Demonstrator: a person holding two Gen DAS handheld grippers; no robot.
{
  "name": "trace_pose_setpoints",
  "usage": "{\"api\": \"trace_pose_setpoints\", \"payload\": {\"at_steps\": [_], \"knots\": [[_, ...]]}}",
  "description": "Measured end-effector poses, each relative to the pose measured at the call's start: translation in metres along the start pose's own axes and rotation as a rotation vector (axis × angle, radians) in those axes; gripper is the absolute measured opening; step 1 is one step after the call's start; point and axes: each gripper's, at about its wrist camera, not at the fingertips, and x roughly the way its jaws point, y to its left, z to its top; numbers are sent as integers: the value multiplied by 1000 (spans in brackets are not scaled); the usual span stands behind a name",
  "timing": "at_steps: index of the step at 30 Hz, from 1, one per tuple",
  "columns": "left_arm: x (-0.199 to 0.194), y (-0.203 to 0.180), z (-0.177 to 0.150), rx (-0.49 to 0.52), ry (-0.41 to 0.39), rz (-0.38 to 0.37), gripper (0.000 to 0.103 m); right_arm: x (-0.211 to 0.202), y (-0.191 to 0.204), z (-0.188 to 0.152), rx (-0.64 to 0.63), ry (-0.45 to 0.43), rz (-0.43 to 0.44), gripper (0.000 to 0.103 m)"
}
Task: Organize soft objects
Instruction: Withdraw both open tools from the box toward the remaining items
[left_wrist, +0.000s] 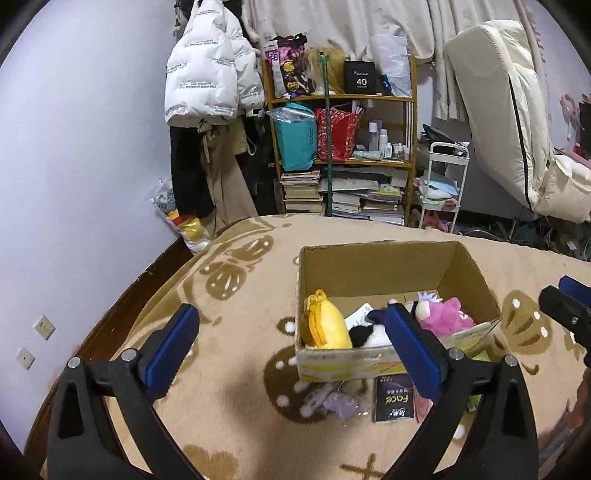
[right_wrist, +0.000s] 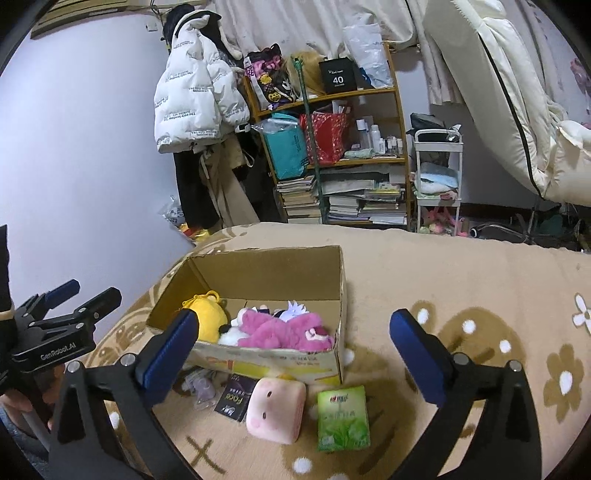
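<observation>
A cardboard box (left_wrist: 373, 269) (right_wrist: 269, 266) stands on the patterned blanket. It holds a yellow plush (left_wrist: 325, 325) (right_wrist: 208, 317), a pink plush bear (left_wrist: 445, 314) (right_wrist: 284, 330) and a black-and-white plush (left_wrist: 365, 334). In front of the box lie a pink square plush (right_wrist: 275, 410), a green tissue pack (right_wrist: 343, 417), a black "Face" packet (left_wrist: 393, 400) (right_wrist: 232, 400) and a small purple item in clear wrap (left_wrist: 338, 402) (right_wrist: 201, 389). My left gripper (left_wrist: 291, 347) is open and empty, before the box. My right gripper (right_wrist: 295, 350) is open and empty above the pink square plush.
The blanket (right_wrist: 461, 280) covers a bed against the lilac wall (left_wrist: 74, 166). Beyond it stand a cluttered yellow shelf (left_wrist: 340, 147), hanging coats (left_wrist: 207, 74), a white cart (right_wrist: 437, 177) and a tilted cream mattress (left_wrist: 509, 110). The bed's dark edge (left_wrist: 122, 295) runs at left.
</observation>
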Motion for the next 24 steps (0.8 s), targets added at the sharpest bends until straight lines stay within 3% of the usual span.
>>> {"api": "trace_pose_setpoints", "payload": {"at_steps": [11, 24], "knots": [[-20, 1, -13, 42, 33, -10, 100, -17, 0, -7, -16, 0, -26, 103], [17, 3, -20, 28, 163, -22, 100, 3, -14, -12, 0, 68, -73, 103]]}}
